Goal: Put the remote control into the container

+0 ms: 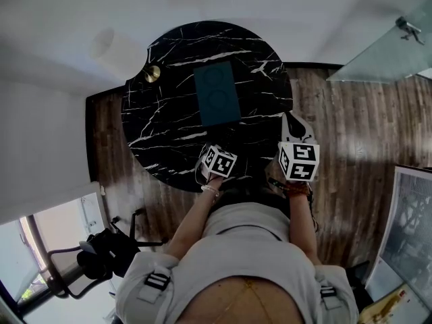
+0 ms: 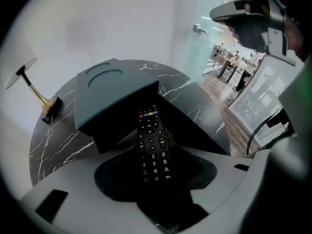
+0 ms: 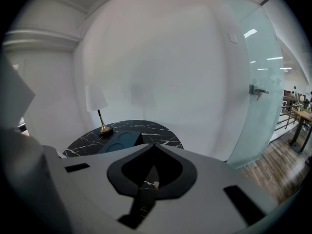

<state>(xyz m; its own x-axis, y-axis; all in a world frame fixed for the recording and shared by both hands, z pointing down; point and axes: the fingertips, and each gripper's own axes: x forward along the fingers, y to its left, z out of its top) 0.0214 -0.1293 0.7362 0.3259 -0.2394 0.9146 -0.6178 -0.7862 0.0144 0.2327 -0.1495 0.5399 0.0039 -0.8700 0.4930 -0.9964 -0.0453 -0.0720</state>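
A black remote control (image 2: pixel 154 152) with coloured buttons lies lengthwise between the jaws of my left gripper (image 2: pixel 152 130). The jaws stand wide on either side of it, and I see no pad pressing on it. Just beyond its far end sits the dark teal container (image 2: pixel 109 87), a flat box in the middle of the round table (image 1: pixel 216 93). In the head view the left gripper (image 1: pixel 214 159) hangs over the table's near edge and hides the remote. My right gripper (image 1: pixel 290 120) hovers at the near right edge, its jaws (image 3: pixel 152 149) shut with nothing between them.
The black marble table (image 1: pixel 162 127) also carries a lamp with a gold base (image 1: pixel 152 73) at its far left. Wooden floor (image 1: pixel 358 147) surrounds the table. A glass partition (image 1: pixel 385 52) stands to the right. A white wall lies behind.
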